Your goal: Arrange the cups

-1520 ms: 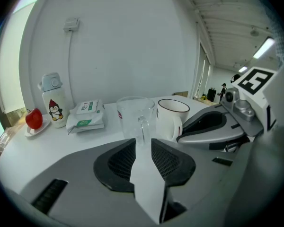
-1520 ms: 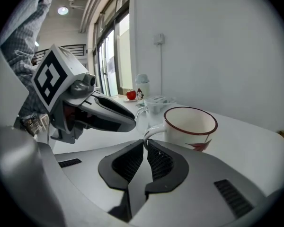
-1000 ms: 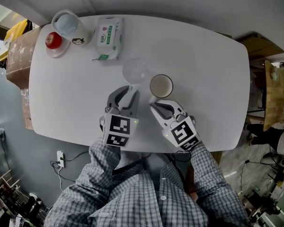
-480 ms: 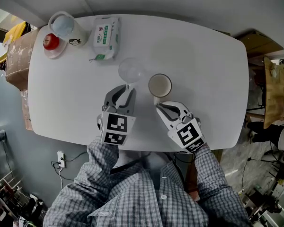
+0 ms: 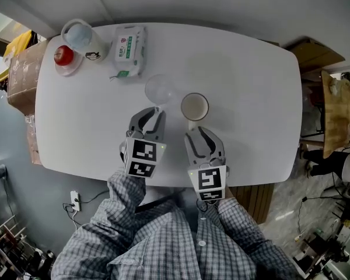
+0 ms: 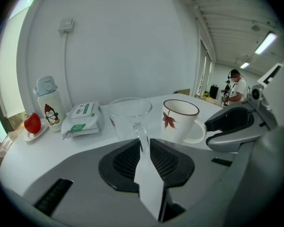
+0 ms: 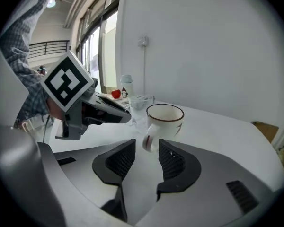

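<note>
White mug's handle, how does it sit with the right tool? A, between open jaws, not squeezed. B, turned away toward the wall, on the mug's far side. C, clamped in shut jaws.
A: the right gripper view shows the right tool with its jaws, which have just been opening, standing apart and the white mug handle in the gap between them.

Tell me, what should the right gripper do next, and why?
Probably draw the right gripper straight back. Its jaws have just been opening and stand apart around the handle of the white mug, so the mug looks let go.
</note>
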